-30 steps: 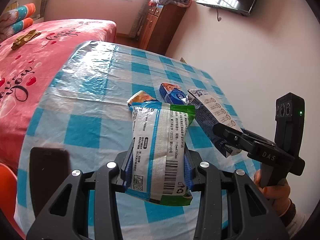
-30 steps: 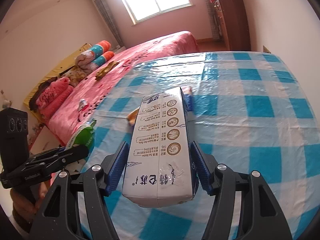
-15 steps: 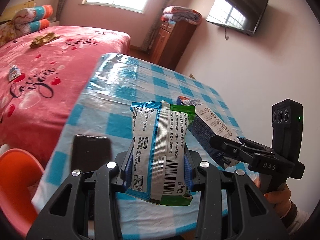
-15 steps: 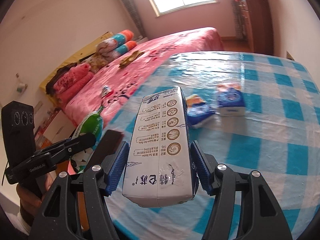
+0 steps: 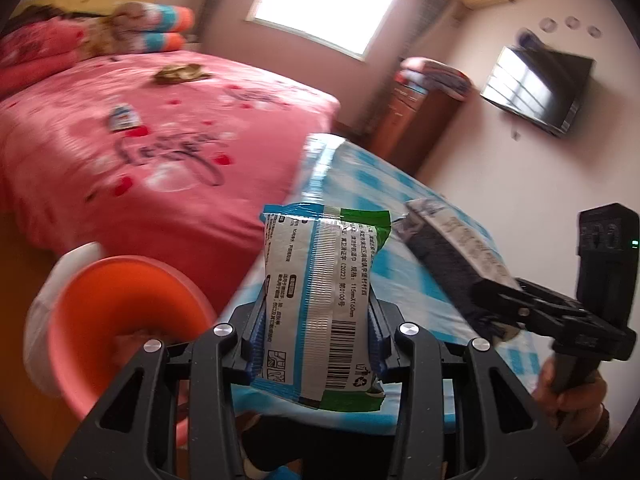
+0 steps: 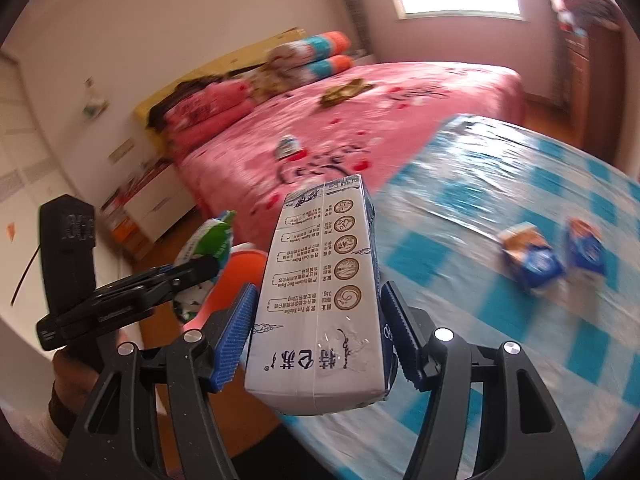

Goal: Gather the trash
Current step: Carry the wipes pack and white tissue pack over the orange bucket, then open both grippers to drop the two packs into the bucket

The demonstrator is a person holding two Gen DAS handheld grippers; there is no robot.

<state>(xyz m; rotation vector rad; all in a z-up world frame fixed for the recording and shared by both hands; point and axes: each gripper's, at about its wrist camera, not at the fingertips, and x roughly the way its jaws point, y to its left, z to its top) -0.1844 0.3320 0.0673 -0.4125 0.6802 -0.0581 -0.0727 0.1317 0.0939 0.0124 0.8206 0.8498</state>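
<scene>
Both hands loaded, heading off the bench edge toward the bin.

Wipes packet pinched in the left gripper jaws; milk carton pinched in the right gripper jaws, both held in the air at the bench near edge. Orange bin with white liner sits on the floor below-left; contents too blurred to tell. Best to get each item squarely over the rim before letting go. Two blue packets remain mid-bench.
</scene>
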